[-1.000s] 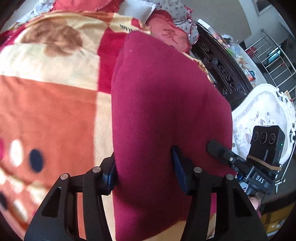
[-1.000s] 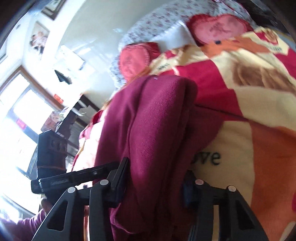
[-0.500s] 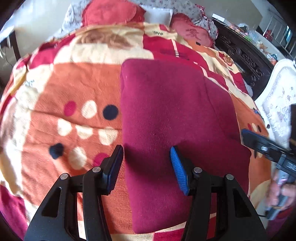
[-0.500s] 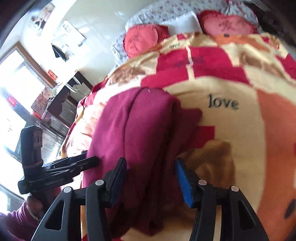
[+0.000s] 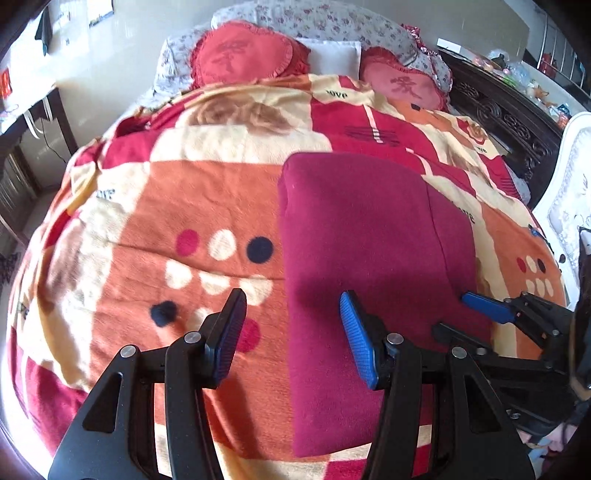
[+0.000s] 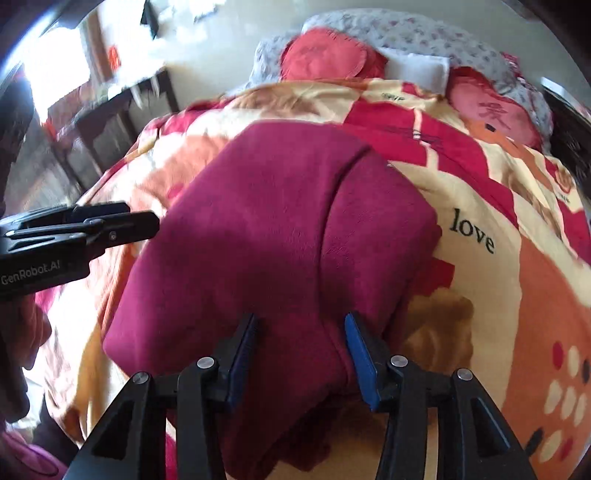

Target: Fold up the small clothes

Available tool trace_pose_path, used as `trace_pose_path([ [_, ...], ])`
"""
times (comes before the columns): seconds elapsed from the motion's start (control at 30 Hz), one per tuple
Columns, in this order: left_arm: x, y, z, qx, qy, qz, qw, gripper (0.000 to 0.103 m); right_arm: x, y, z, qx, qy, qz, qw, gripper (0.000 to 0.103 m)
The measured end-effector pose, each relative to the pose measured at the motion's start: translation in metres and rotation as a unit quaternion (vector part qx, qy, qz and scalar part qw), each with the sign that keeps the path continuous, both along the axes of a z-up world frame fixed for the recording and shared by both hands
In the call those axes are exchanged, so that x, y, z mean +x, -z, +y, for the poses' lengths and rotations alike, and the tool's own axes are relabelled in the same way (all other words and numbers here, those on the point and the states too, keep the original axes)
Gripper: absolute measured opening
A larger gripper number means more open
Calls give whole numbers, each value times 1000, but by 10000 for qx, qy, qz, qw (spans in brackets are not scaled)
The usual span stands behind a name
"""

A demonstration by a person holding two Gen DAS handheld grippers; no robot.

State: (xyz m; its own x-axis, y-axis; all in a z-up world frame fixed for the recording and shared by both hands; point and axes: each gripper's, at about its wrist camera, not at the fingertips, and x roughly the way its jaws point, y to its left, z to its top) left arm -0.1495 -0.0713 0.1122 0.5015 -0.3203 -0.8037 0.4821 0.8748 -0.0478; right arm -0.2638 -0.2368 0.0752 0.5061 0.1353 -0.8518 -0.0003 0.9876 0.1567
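A folded maroon fleece garment (image 5: 369, 266) lies flat on the patterned blanket (image 5: 166, 206); it also shows in the right wrist view (image 6: 277, 236). My left gripper (image 5: 291, 332) is open and empty, hovering above the garment's near left edge. My right gripper (image 6: 301, 350) is open, its two fingers either side of the garment's near edge, where the cloth bunches between them. The right gripper shows at the right of the left wrist view (image 5: 491, 314), and the left gripper at the left of the right wrist view (image 6: 110, 225).
Two red heart-shaped cushions (image 5: 243, 59) and floral pillows (image 5: 332, 22) lie at the head of the bed. A dark carved cabinet (image 5: 506, 118) stands along the right side. A dark desk (image 5: 33, 114) stands at the left.
Both grippers have let go of the maroon garment and pulled back. The garment, held up a second ago, now lies folded flat on the blanket.
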Motion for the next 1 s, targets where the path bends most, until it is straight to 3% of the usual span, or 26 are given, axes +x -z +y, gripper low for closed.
trace_pose_path([
  [0.13, -3, -7, 8, -57, -158, -89, 9998, 53, -10, -18, -5, 116, 126, -28, 9998, 47],
  [0.37, -9, -22, 15, -164, -353, -14, 9992, 53, -24, -69, 5, -50, 562, -607, 9966, 50],
  [0.47, -13, -27, 15, -230, -315, -25, 9992, 53, -29, -85, 9, -122, 739, -768, 9942, 58],
  [0.5, -15, -27, 15, -202, -323, -57, 9993, 53, -30, -87, 11, -122, 742, -796, 9940, 67],
  [0.57, -19, -29, 13, -145, -290, -128, 9994, 53, -33, -89, 12, -84, 733, -859, 9936, 71],
  [0.83, -30, -32, 9, -112, -196, -331, 9992, 53, -35, -87, 9, -53, 852, -799, 9931, 71],
  [1.0, -34, -31, 4, 97, -200, -508, 9985, 53, -33, -79, 4, -50, 955, -688, 9930, 71],
])
